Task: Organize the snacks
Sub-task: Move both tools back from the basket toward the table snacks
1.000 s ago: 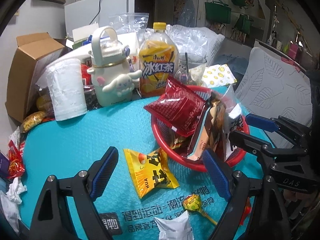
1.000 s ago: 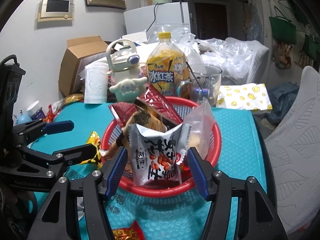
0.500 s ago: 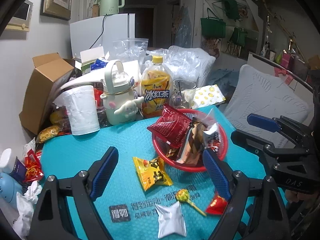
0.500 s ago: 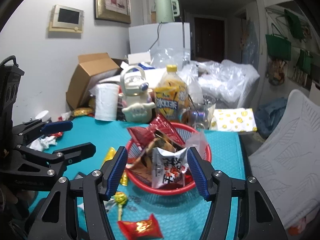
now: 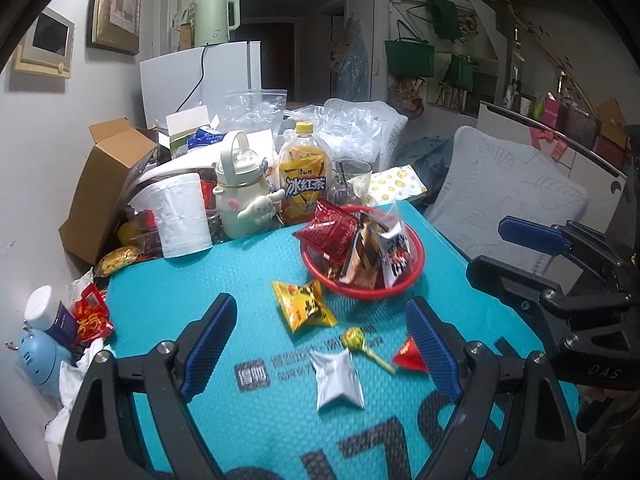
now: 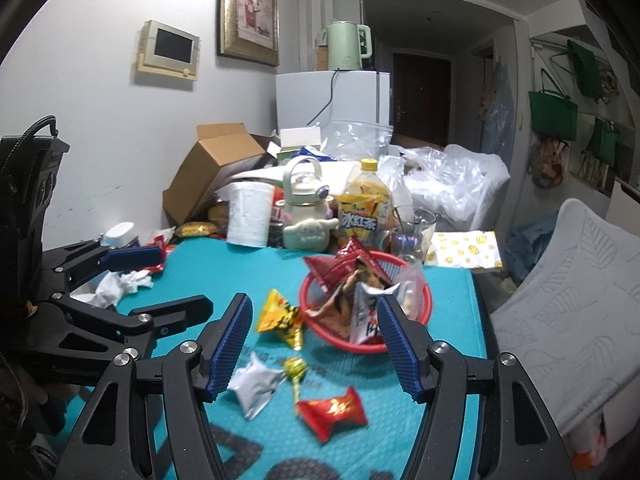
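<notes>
- On the teal counter (image 5: pixel 168 280), the red basket (image 5: pixel 412 276) holds several packets and sits at about 1 o'clock from the left gripper (image 5: pixel 320 340); since a second ago both cameras have pulled back and up, so it looks smaller.
- The right gripper (image 6: pixel 316 340) has empty jaws that have just been opening; the left's stand wide, empty too.
- Now in view and still loose: yellow packet (image 5: pixel 302 306), silver sachet (image 5: pixel 338 378), red candy (image 6: pixel 332 412), lollipop (image 5: pixel 354 338). Likely next to collect.
</notes>
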The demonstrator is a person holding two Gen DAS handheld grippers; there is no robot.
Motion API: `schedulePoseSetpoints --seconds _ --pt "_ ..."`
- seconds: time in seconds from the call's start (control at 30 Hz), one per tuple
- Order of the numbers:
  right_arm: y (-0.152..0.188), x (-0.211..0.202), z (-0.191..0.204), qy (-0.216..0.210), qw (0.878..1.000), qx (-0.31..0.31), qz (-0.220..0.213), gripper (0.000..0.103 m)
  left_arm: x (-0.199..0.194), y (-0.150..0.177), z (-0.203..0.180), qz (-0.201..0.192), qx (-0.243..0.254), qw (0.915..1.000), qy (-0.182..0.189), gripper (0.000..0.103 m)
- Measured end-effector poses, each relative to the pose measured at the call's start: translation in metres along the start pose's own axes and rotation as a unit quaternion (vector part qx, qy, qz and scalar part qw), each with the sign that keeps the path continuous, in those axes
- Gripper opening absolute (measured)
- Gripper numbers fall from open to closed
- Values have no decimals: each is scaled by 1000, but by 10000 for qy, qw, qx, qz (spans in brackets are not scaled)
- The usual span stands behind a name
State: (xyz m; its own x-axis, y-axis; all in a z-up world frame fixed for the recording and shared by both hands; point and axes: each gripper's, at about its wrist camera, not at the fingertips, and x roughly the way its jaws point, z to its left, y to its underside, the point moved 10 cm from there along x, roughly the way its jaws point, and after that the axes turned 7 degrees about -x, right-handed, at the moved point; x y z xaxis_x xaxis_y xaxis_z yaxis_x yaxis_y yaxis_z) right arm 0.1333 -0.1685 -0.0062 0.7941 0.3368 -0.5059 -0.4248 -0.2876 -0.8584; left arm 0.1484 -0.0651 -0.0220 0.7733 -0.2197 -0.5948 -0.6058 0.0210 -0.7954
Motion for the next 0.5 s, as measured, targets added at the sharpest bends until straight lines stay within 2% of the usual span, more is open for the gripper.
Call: schedulePoseSetpoints --seconds 0.23,0.5 --pt "26 -14 17 -66 9994 270 195 65 -13 30 -3 210 33 9998 61 86" --pt "61 -15 30 -157 9979 418 462 65 -9 62 -1 487 -84 9987 114 86"
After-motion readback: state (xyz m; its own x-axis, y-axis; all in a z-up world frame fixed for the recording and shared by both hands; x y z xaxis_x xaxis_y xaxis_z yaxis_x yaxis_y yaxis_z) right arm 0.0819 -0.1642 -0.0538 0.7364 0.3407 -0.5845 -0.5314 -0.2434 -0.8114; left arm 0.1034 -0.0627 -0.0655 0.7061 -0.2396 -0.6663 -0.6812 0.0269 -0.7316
